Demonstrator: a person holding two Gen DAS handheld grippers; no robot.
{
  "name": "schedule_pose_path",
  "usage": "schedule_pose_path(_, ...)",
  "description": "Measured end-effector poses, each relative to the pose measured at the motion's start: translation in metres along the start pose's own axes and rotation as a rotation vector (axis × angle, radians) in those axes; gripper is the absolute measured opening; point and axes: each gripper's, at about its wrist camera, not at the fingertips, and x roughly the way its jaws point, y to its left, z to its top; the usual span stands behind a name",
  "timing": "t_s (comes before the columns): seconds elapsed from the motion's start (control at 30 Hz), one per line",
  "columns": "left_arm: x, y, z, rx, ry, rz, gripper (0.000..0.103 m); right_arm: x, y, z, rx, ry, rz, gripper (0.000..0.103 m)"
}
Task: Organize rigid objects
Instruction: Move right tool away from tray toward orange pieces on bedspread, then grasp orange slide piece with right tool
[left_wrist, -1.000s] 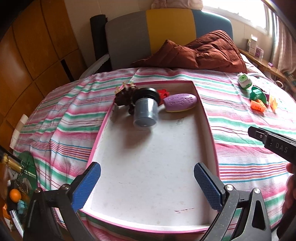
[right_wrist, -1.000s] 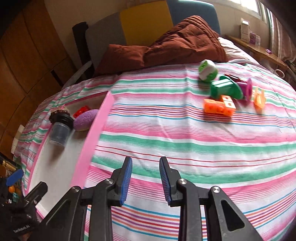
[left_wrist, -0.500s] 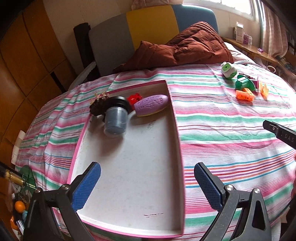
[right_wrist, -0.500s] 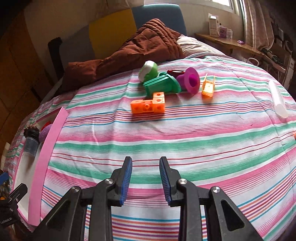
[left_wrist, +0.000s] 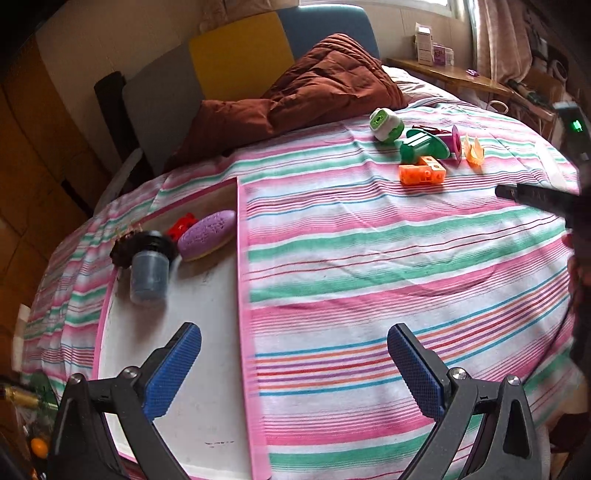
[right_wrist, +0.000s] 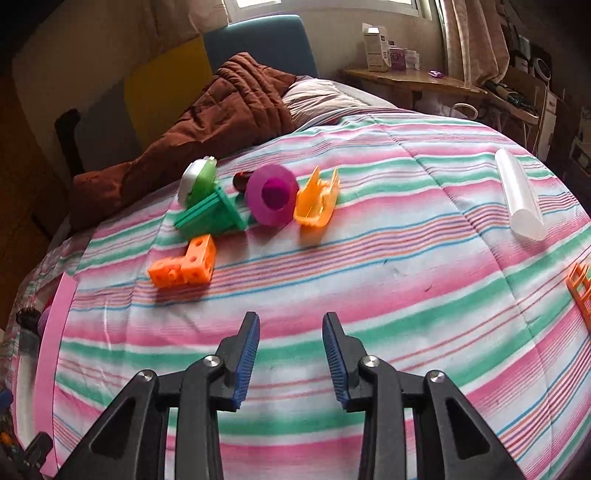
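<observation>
Tray, white with a pink rim, lies far left, already holding a purple oval brush and dark-lidded jar. Left gripper hangs wide apart, empty. Right gripper, empty, is opening toward the orange L-shaped block near the other loose toys, probably the next pick.

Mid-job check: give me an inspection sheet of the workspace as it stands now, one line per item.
Surface: striped bedspread; pink-rimmed tray lies on it at the left.
Job's things: capped jar, purple oval piece and red piece in the tray; orange block, green piece, purple disc, orange clip, green-white round piece and clear tube loose on the spread.
Clutter: brown quilt.
Grippers: left gripper open, empty; right gripper opening, nothing between its jaws.
Cables: white cord beside the bed.
Surroundings: wooden shelf with boxes under the window.
</observation>
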Motion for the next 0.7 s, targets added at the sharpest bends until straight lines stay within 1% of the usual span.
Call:
schedule_pose_path(0.2,0.004,-0.010,0.008,0.022,0.013,0.010,0.102,0.032,-0.007,0.055,0.061,-0.015,-0.052,0.040)
schedule_pose_path(0.33,0.009,-0.013,0.011,0.030,0.025,0.015,0.102,0.055,-0.010,0.080,0.089,0.002,-0.086,0.040)
schedule_pose_path(0.47,0.014,-0.014,0.012,0.033,0.037,0.013,0.102,0.080,-0.020,0.088,0.151,0.051,-0.076,0.040)
schedule_pose_path(0.5,0.016,-0.014,0.013,0.033,0.039,0.013,0.102,0.082,-0.021,0.089,0.155,0.041,-0.074,0.040)
schedule_pose_path(0.53,0.017,-0.014,0.013,0.034,0.041,0.015,0.102,0.082,-0.021,0.090,0.146,0.028,-0.080,0.040)
schedule_pose_path(0.63,0.023,-0.015,0.013,0.035,0.057,0.008,0.102,0.084,-0.015,0.090,0.081,0.024,-0.103,0.040)
schedule_pose_path(0.7,0.025,-0.017,0.013,0.034,0.058,0.009,0.102,0.084,-0.012,0.087,0.033,0.013,-0.114,0.038)
